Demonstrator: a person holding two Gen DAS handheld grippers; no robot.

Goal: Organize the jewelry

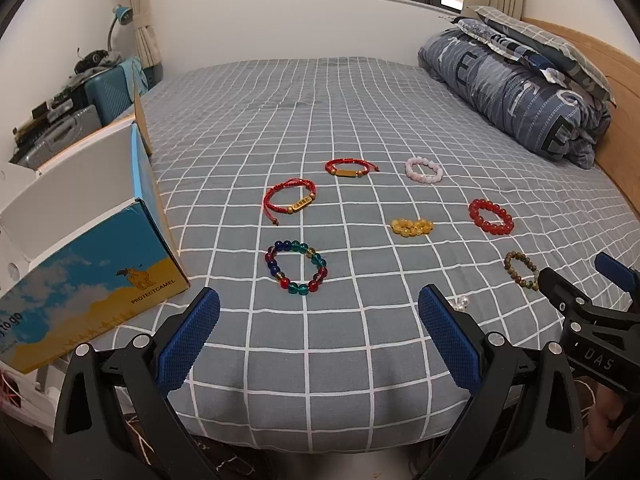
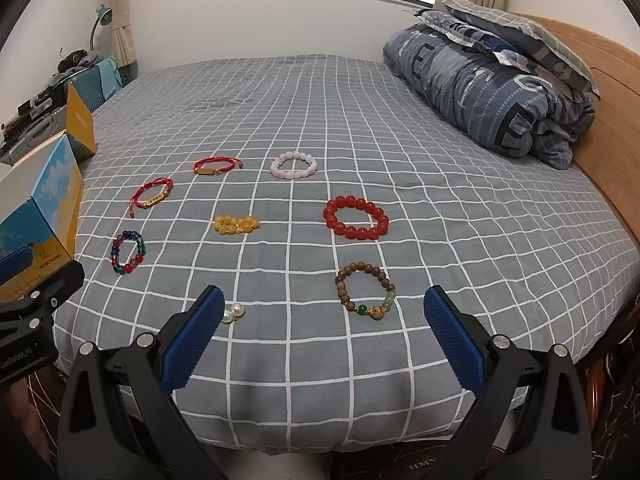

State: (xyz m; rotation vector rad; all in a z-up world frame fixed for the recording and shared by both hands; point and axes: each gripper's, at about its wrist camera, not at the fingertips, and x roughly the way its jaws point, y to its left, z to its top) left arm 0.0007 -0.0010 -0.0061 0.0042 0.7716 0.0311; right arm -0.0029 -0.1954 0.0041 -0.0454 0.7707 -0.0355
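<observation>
A: Left gripper (image 1: pixel 319 322), held at the near edge of the bed (image 1: pixel 320 120): jaws spread wide, nothing between the blue pads. Right gripper (image 2: pixel 324 322), alongside it: likewise wide open and empty

B: And nearest the tools?

A: Ahead of the right gripper, the wooden bead bracelet (image 2: pixel 366 293) with green stones; just beside its left finger, a small cluster of pearls (image 2: pixel 233 312). Ahead of the left gripper, the multicoloured glass bracelet (image 1: pixel 296 267)

B: Farther out?

A: Mid-bed, the yellow bead bracelet (image 2: pixel 236 224), bunched rather than round, and the large red bead bracelet (image 2: pixel 356 219). Beyond these, two red cord bracelets with gold bars (image 1: pixel 291 196) (image 1: pixel 350 168) and the pale pink bead bracelet (image 2: pixel 294 165). All lie apart from one another on the checked sheet

B: Where would they go?

A: Probably the open shoe box (image 1: pixel 92 256) at the left edge of the bed; its inside is not visible from here

B: So which step is this?

A: The very start, by my reading: no piece is gripped, none visibly put away. The next move calls for lowering one gripper over a single bracelet and pinching a section of its bead strand, since the soft sheet gives underneath and round beads may roll out of the pads
</observation>
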